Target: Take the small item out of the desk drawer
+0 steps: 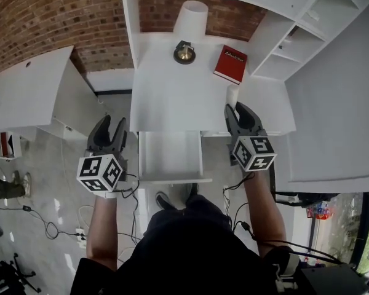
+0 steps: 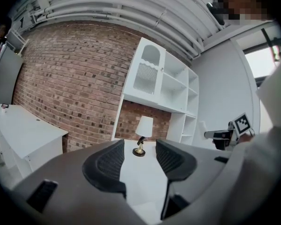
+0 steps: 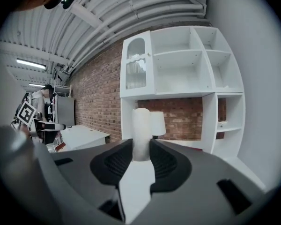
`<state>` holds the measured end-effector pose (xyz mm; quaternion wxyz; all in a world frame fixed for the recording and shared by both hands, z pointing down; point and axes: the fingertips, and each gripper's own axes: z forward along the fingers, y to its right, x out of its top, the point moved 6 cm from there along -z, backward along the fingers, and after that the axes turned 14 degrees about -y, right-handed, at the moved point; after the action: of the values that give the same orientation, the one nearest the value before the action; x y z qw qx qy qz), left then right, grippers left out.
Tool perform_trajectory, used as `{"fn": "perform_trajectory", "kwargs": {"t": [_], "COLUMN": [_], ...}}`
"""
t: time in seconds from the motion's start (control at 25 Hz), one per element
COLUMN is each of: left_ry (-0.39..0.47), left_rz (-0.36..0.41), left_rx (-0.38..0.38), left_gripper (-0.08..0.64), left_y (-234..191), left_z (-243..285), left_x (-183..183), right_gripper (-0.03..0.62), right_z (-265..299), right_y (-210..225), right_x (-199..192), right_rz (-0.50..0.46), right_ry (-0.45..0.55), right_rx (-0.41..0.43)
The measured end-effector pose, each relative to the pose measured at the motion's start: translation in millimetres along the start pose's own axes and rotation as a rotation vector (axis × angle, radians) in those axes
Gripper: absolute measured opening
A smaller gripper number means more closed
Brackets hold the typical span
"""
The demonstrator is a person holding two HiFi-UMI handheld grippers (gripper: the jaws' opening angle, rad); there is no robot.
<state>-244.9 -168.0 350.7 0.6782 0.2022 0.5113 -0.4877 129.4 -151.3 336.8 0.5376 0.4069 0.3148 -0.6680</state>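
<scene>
Hidden / unclear:
- Cylinder (image 1: 232,96): the head view shows only its top end, past the right gripper's tips; the rest sits behind the jaws. In the right gripper view its lower end is covered by the pads.
- Drawer (image 1: 170,179): the near edge runs close to the person's dark top, which covers the floor below it.
- How high the cylinder sits above the desk (image 1: 172,100) cannot be judged.

Materials / shapes:
- Cylinder: small, white, matte, round-ended, upright.
- Desk, drawer and shelf unit (image 1: 295,39): flat white board. The drawer is a shallow open box, pulled out.
- Lamp (image 1: 186,49): white tapered shade on a brass, domed foot.
- Book (image 1: 230,64): red cover, lying flat just right of the lamp.
- Wall (image 1: 43,17): rough red brick.
- Jaw pads: black, ribbed, curved.

Fingers:
- Right gripper (image 1: 238,110): jaws part closed, both pads pressing the cylinder's sides. The cylinder is out of the drawer, over the desk's front right part.
- Left gripper (image 1: 111,125): jaws spread, nothing between them or touching them. It hangs left of the drawer, off the desk. Its own view shows the far lamp through the gap.
</scene>
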Motion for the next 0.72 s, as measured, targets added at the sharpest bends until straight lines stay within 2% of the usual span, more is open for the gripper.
{"fn": "perform_trajectory", "kwargs": {"t": [0.32,0.6,0.72], "left_ry": [-0.069,-0.109,-0.140], "left_rz": [-0.058,-0.067,-0.096], "left_rx": [0.091,0.142,0.181], "left_gripper": [0.207,0.204,0.204], "left_y": [-16.5,-6.1,-9.9], "left_z": [4.0,21.3,25.7], "left_x": [-29.0,-33.9,-43.5], "right_gripper": [0.115,0.117,0.117], "right_z": [62.4,134.4,164.4], "right_y": [41.7,66.5,76.2], "right_x": [-69.4,-113.8,-132.7], "right_rz": [0.037,0.011,0.002], "right_ry": [-0.155,-0.317,-0.393], "right_rx": [-0.037,0.040,0.068]}}
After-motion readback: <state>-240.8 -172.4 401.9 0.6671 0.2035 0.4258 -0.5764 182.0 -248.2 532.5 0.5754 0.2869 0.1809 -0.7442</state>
